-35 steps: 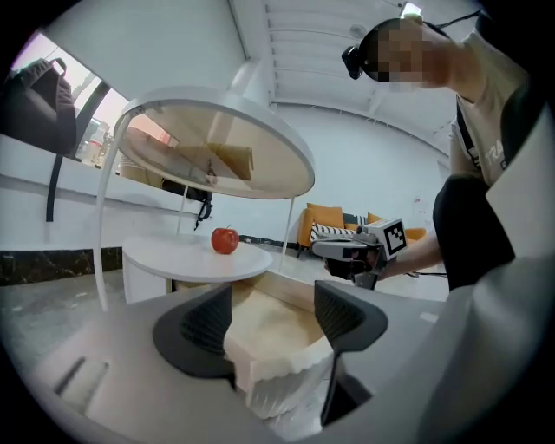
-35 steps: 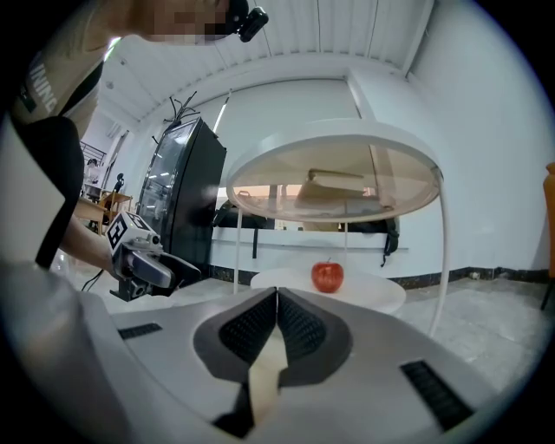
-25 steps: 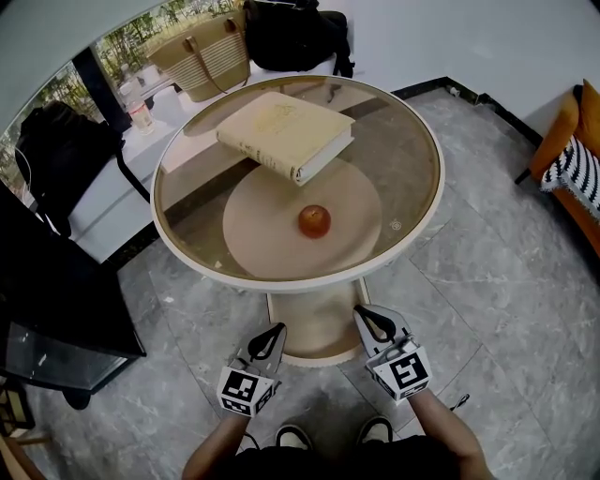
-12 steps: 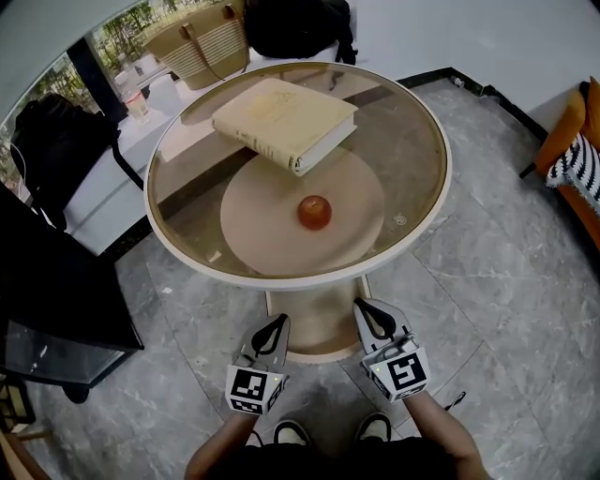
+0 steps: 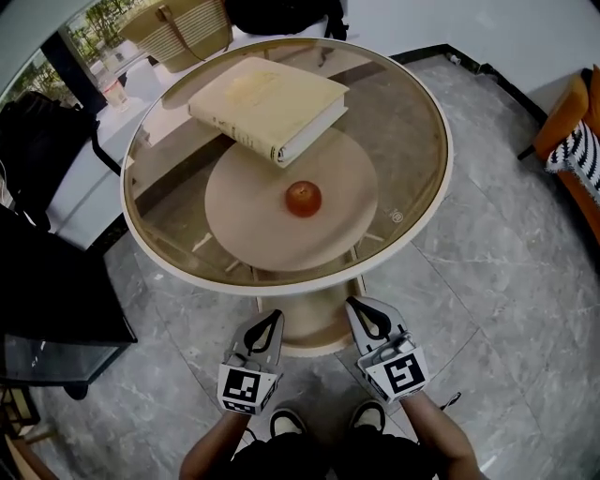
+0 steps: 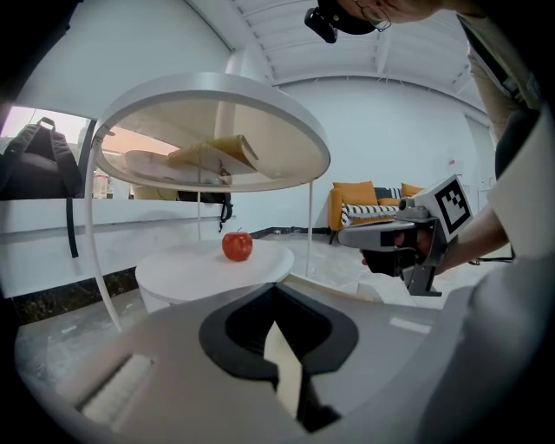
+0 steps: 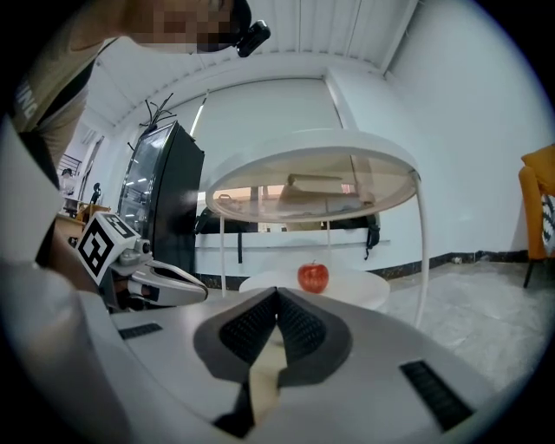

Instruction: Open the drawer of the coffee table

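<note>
The round coffee table (image 5: 442,178) has a glass top on thin white legs, a round cream shelf (image 5: 239,220) under it and a cream pedestal (image 5: 314,328) at the floor. I can make out no drawer front or handle. A thick cream book (image 5: 267,103) lies on the glass. A red apple (image 5: 303,198) rests on the shelf. My left gripper (image 5: 273,318) and right gripper (image 5: 358,305) hang side by side in front of the pedestal, both shut and empty. In the left gripper view the apple (image 6: 237,245) is ahead of the jaws (image 6: 276,290). The right gripper's jaws (image 7: 277,295) point at the apple (image 7: 313,277).
A woven bag (image 5: 183,28) and a dark backpack (image 5: 42,141) sit on a low white ledge behind the table. A black cabinet (image 5: 47,300) stands at the left. An orange sofa with a striped cushion (image 5: 574,155) is at the right. My shoes (image 5: 328,422) are on grey marble floor.
The table has shifted up and left in the head view as the camera moved. Both grippers have stayed shut, side by side before the pedestal.
</note>
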Action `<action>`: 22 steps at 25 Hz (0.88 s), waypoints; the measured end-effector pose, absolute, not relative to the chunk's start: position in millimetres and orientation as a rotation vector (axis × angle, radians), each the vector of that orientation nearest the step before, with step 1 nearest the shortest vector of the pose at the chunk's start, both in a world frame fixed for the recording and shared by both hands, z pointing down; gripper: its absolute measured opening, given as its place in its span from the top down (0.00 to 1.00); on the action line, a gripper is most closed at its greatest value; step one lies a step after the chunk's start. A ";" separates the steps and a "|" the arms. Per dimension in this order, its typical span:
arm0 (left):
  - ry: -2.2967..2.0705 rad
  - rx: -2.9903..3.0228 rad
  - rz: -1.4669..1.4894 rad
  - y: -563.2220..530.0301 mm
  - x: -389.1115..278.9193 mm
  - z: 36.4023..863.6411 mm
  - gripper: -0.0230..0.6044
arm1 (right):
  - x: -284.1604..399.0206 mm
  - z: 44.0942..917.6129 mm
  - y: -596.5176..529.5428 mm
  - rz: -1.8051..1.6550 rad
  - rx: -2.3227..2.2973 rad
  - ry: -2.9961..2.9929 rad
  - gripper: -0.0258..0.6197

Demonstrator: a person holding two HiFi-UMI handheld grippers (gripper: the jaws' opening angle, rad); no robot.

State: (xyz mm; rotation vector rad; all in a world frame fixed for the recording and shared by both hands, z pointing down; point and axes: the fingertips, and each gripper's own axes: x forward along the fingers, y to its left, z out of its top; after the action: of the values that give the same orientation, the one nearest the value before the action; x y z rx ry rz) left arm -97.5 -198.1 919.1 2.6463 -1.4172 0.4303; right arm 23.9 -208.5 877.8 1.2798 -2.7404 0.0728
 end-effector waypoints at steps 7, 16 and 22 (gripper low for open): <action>-1.342 2.608 0.477 -171.4 -86.9 875.1 0.96 | 27.9 839.0 -180.0 0.145 1.246 -2.707 0.95; -1.333 2.530 0.513 -143.5 -81.1 743.2 0.96 | 20.1 699.1 -158.4 0.169 1.206 -2.748 0.95; -1.308 2.560 0.493 -137.2 -72.0 612.1 0.96 | 9.0 557.4 -162.0 0.107 1.191 -2.781 0.95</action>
State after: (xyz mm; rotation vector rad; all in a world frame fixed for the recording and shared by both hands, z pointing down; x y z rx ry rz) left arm -72.0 -137.2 612.1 2.5599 -1.3076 0.4933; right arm 9.0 -162.0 557.4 1.1915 -2.7807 0.1065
